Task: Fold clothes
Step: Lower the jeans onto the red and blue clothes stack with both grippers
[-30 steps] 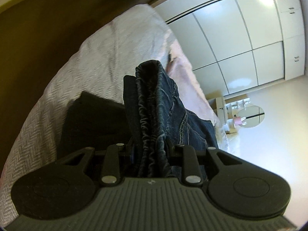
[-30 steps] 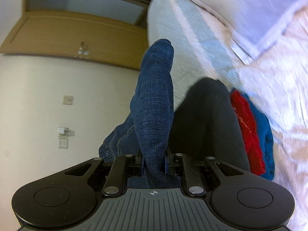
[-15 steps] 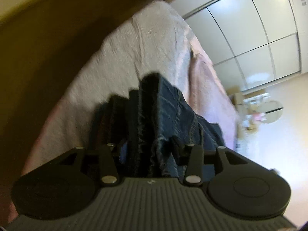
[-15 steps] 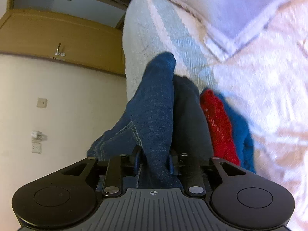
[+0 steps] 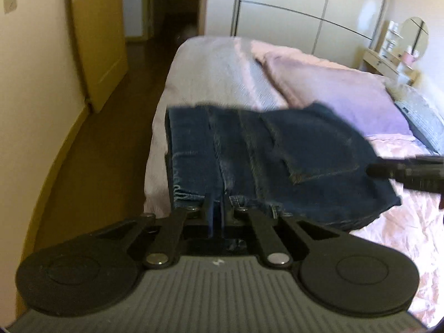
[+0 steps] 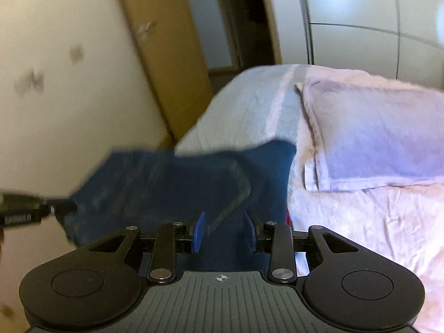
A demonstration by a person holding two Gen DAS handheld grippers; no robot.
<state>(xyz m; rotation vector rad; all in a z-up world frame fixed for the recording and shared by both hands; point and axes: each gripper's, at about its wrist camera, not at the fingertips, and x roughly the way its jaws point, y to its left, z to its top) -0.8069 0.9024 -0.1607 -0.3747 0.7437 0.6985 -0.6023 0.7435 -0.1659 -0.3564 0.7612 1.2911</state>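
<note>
I see the folded jeans (image 5: 266, 152) spread flat above the near end of the bed (image 5: 222, 63), pocket side up, with pink bedding (image 5: 333, 83) beyond them. My left hand-held gripper (image 5: 217, 216) has its fingers pressed together on the denim's near edge, while my right hand-held gripper (image 6: 223, 230) has its blue pads (image 6: 198, 231) spread apart, the cloth passing loosely between them. A wardrobe (image 5: 305, 0) and an open doorway (image 5: 177, 2) stand behind the bed.
</note>
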